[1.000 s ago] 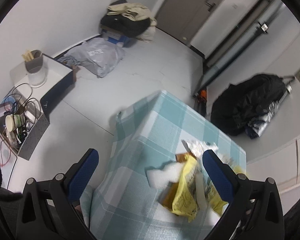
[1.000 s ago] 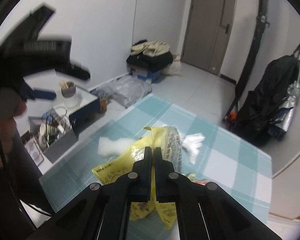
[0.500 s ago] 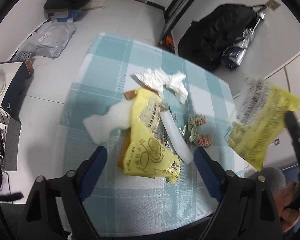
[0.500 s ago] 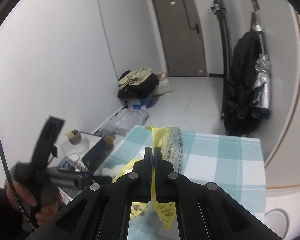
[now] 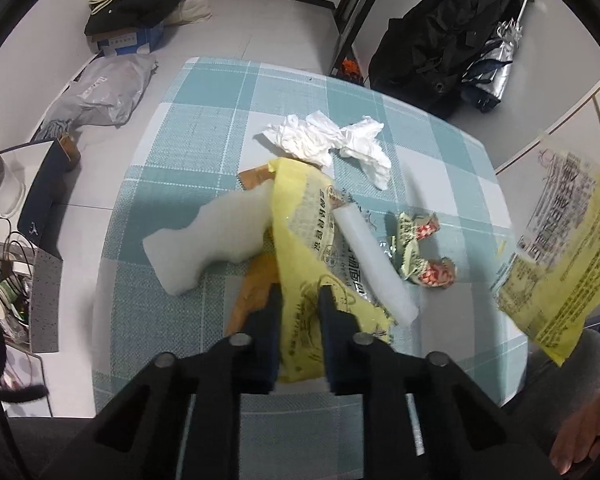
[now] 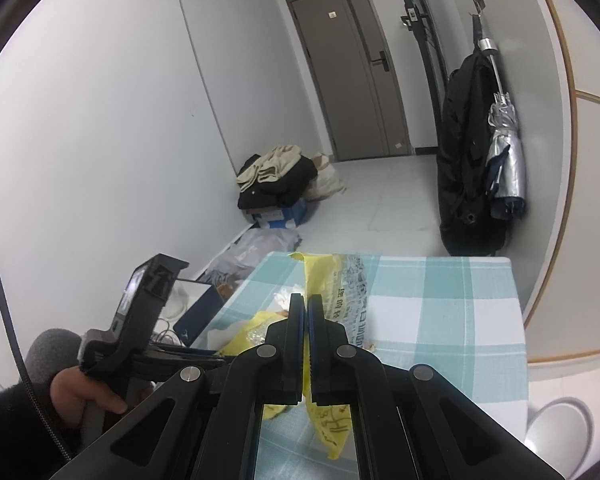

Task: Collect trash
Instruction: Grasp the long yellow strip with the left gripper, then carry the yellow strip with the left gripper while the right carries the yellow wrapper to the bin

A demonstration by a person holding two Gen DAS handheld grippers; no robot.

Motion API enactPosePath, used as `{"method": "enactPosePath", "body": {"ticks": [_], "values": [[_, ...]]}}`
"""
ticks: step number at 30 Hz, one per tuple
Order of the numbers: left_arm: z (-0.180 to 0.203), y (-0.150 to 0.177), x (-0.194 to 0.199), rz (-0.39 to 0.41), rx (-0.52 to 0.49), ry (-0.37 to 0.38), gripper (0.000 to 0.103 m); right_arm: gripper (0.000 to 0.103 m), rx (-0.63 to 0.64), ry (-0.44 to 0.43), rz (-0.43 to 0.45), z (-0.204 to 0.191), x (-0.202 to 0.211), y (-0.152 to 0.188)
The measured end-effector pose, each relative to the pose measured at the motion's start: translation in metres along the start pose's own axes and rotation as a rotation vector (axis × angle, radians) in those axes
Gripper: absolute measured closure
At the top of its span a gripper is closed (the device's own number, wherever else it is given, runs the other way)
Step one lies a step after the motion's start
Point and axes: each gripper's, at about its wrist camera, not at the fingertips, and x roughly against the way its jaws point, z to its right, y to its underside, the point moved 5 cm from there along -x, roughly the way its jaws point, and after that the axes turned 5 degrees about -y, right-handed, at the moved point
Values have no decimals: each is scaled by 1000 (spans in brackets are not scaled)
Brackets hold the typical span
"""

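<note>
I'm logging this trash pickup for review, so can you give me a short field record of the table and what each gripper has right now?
surface: table with teal checked cloth
left gripper: jaws have just been closing, now pinched on the yellow wrapper on the table
right gripper: jaws shut on a second yellow wrapper, held clear of the table
still lying loose: white foam piece, crumpled tissues, white tube, small red-and-green wrappers
under the pile: brown paper
</note>
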Motion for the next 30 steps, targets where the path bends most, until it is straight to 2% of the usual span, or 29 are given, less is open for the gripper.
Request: {"method": "enactPosePath", "body": {"ticks": [5,8,15,20,30], "values": [[15,-9,12,67,-14,9,101,102,-9,-7,-5,4,1,2],[22,-11,20,99,-16,40,102,102,-32,-4,0,11,2,2],[28,-16,40,177,-46,17,102,102,-85,-9,12,18,8,0],[25,-21,54,192,-36,0,103,102,-117,-35,36,18,12,-10],[39,-33,100,318,-37,-15,102,102,-120,-85,97,10,31,-31]]}}
